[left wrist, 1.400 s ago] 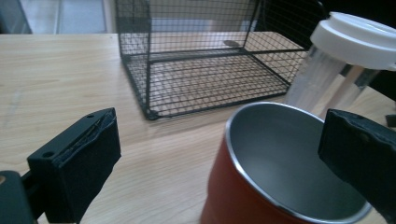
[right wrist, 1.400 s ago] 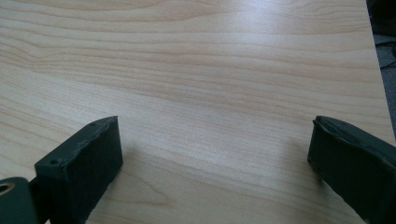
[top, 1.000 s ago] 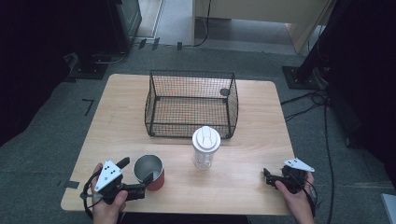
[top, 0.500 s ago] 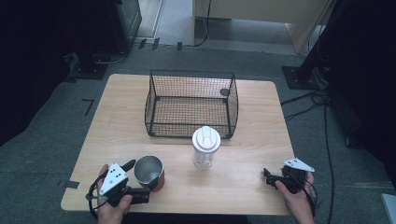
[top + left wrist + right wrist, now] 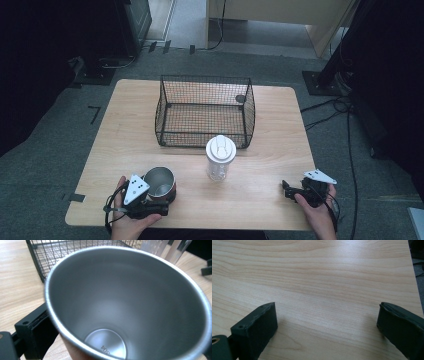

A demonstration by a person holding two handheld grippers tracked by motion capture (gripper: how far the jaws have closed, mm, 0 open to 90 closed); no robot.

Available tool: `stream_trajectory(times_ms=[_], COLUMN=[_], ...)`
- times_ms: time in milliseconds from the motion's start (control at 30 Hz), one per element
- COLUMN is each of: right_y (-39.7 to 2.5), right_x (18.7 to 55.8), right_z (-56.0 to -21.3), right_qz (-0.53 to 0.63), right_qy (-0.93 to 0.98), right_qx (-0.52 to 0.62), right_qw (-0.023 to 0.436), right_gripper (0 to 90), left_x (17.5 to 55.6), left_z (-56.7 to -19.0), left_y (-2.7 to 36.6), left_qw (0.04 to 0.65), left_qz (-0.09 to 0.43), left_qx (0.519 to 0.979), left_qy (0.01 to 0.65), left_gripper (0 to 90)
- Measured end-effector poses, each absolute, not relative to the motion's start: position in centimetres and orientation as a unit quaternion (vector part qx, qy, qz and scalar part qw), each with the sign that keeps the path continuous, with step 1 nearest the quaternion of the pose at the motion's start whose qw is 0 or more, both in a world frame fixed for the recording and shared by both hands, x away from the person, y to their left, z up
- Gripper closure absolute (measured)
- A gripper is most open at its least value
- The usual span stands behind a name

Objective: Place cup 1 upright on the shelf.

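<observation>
A steel cup (image 5: 160, 184) with a red outside stands near the table's front left. My left gripper (image 5: 161, 198) is shut on it from the near side. The left gripper view looks straight into the cup (image 5: 125, 302), and one black finger (image 5: 35, 332) presses against its wall at lower left. My right gripper (image 5: 288, 190) rests open at the front right of the table. In the right gripper view its two fingers (image 5: 257, 327) stand wide apart over bare wood, so the right gripper (image 5: 327, 327) holds nothing.
A clear bottle with a white lid (image 5: 220, 157) stands mid-table, just in front of a black wire basket (image 5: 202, 144). The basket's corner (image 5: 40, 255) shows behind the cup. The wooden table (image 5: 120, 130) has dark floor around it and cables at the right.
My left gripper has slid a little to the right, closer in around the cup. The cup, bottle, basket and right gripper have stayed in place.
</observation>
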State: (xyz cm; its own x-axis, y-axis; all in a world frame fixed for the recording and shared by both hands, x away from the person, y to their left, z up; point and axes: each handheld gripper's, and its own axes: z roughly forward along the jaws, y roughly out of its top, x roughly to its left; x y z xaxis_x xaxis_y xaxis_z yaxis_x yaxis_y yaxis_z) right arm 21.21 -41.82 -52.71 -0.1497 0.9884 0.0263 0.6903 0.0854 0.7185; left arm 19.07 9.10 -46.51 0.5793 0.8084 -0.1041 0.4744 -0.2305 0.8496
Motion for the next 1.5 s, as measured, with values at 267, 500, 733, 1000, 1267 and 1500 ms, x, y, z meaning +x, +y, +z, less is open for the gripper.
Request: stream_trajectory(times_ms=[267, 500, 733, 1000, 1267, 1500], right_y=[-41.8, -41.8, -41.8, -41.8, -41.8, -41.8], right_x=[21.2, 21.3, 21.3, 21.3, 21.3, 21.3], right_z=[-52.7, -52.7, -52.7, -52.7, -52.7, -52.7], right_qz=[0.304, 0.304, 0.304, 0.304, 0.304, 0.304], right_qy=[0.695, 0.695, 0.695, 0.695, 0.695, 0.695], right_qx=[0.604, 0.604, 0.604, 0.604, 0.604, 0.604], right_qw=[0.245, 0.245, 0.245, 0.245, 0.245, 0.245], right_gripper=[2.7, 2.7, 2.7, 2.7, 2.7, 2.7], left_x=[19.9, 20.3, 20.9, 22.0, 23.0, 24.0], left_z=[-46.2, -46.0, -44.7, -43.3, -42.1, -40.8], left_y=[8.7, 9.0, 9.0, 8.6, 8.1, 7.3], left_qw=[0.447, 0.451, 0.462, 0.466, 0.477, 0.488], left_qz=[0.184, 0.182, 0.191, 0.200, 0.213, 0.220], left_qx=[0.774, 0.773, 0.762, 0.754, 0.744, 0.740], left_qy=[0.409, 0.408, 0.412, 0.418, 0.416, 0.407], left_gripper=[5.5, 6.9, 7.0, 6.9, 6.9, 7.0])
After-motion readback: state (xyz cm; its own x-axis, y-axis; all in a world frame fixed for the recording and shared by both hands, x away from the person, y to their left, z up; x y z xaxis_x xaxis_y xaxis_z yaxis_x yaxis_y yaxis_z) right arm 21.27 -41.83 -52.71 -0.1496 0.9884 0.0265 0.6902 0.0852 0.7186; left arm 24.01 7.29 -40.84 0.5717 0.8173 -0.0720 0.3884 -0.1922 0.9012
